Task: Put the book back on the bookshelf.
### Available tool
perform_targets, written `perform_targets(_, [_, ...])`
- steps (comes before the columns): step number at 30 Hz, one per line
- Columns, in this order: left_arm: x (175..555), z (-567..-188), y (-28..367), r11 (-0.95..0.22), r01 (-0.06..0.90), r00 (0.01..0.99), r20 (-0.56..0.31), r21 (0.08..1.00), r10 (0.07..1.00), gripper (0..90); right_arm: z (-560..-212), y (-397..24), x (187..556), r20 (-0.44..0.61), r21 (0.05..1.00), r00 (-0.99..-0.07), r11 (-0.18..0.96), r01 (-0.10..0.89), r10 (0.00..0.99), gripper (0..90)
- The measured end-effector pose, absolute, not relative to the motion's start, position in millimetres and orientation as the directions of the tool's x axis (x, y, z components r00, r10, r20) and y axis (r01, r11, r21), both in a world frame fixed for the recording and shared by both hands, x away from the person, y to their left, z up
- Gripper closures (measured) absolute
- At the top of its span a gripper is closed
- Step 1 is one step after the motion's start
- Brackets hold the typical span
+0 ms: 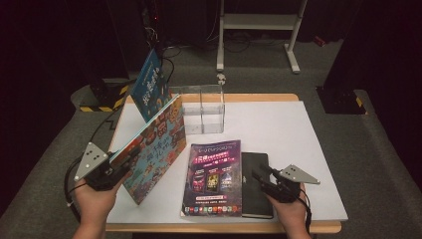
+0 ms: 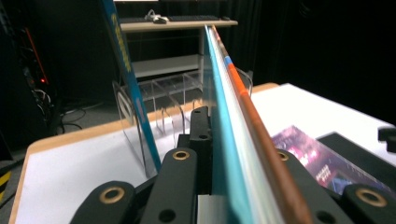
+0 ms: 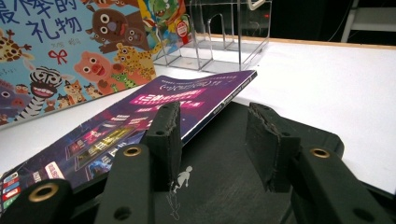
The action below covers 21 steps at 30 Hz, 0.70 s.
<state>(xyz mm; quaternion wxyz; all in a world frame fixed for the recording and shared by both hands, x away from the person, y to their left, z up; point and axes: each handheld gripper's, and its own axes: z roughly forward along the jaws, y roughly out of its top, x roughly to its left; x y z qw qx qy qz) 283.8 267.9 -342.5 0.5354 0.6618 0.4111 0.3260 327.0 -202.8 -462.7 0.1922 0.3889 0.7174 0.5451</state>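
White table (image 1: 278,124) top is sitting in a dark room, and on it the left gripper (image 1: 130,153) is pinching the edge of a picture book (image 1: 157,149), holding it tipped up on its bottom edge just left of a purple magazine (image 1: 214,177). Behind it a blue book (image 1: 152,84) is standing in a clear rack (image 1: 206,107). Over a black notebook (image 1: 255,184), the right gripper (image 1: 260,178) is hanging with its fingers (image 3: 164,135) spread apart, pinching nothing.
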Motion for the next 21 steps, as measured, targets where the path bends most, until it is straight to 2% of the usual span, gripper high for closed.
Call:
perform_targets(4, [291.5,-327.5,266.7,-0.055,0.175,0.440,-0.029,0.983,0.897,81.1,-461.1,-205.9,327.0,0.161,0.934,-0.620,0.085,0.348,0.768,55.1])
perform_targets(8, [299.4,-315.9,261.3,-0.062,0.162,0.428,-0.013,0.985,0.904,81.0,-461.0,-207.9,327.3,0.165,0.933,-0.619,0.082,0.350,0.768,55.1])
perform_targets(12, [310.1,-305.0,262.9,-0.011,0.142,0.391,-0.046,0.990,0.919,81.0,-460.1,-209.4,327.4,0.168,0.934,-0.620,0.077,0.348,0.766,55.2])
perform_targets(21, [336.6,-290.6,245.7,-0.038,0.115,0.295,0.002,0.993,0.955,80.9,-459.2,-210.5,327.5,0.176,0.934,-0.622,0.070,0.350,0.763,55.3])
